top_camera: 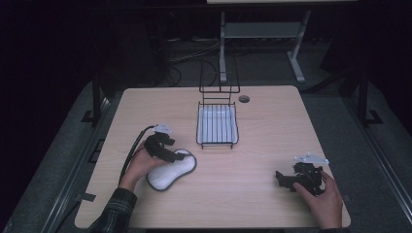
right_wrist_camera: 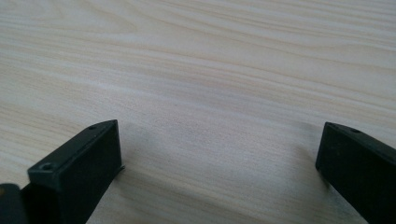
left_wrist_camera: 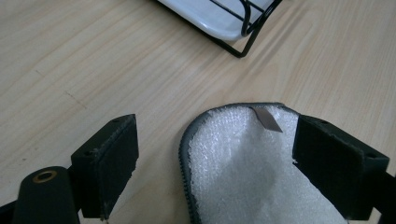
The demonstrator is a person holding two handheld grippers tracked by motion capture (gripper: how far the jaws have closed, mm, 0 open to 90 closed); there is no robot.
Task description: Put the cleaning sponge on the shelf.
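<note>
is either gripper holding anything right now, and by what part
Nothing is held. The left gripper is open astride the end of the white pad; the right gripper is open over bare table.

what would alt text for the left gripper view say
A white sponge pad with a grey edge lies on the wooden table between the open left tongs. A black wire rack holding a white tray sits beyond.

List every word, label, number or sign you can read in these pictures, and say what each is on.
None can be read.
The small grey tag on the white sponge pad shows no print.
The wire rack, its white tray and the wooden table bear no lettering.
</note>
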